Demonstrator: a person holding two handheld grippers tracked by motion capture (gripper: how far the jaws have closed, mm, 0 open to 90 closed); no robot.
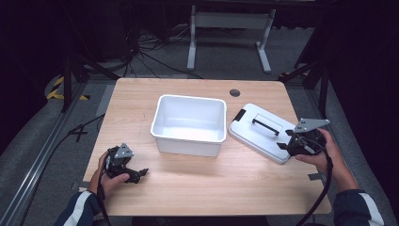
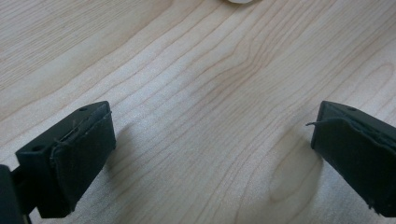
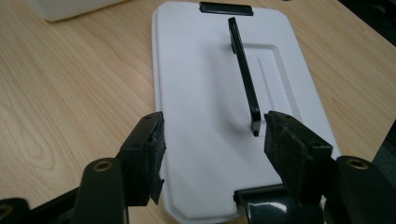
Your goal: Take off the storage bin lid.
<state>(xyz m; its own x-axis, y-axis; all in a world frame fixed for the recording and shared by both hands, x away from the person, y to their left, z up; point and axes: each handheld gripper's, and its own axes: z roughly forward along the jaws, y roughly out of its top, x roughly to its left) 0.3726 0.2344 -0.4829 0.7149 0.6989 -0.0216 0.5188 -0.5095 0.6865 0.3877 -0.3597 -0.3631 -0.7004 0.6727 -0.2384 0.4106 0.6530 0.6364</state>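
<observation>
In the high view my left tool (image 1: 137, 173) sits at the lower left of the frame, low over the bare wooden table (image 1: 197, 188), my left hand (image 1: 110, 181) wrapped round its body so that much of it is hidden. In the left gripper view its jaws stand wide apart with nothing but wood grain between them; the right-hand jaw is cut off by the frame edge, and a small white sliver at the top edge is too little to identify. The white bin (image 1: 188, 123) stands open at the middle of the high view, and its inside looks bare, though glare washes out the floor. To its right lies the white lid (image 1: 260, 133), flat on the table and just beside the bin, its black handle (image 1: 266, 126) facing up. My right tool (image 1: 285, 139) is at the lid's near end, in my right hand (image 1: 329, 153). In the right gripper view its jaws are spread, held over that end of the lid (image 3: 205, 116), the handle (image 3: 243, 70) running away toward the black latch (image 3: 226, 8) at the top; whether the pads (image 3: 156, 156) touch the lid I cannot tell.
</observation>
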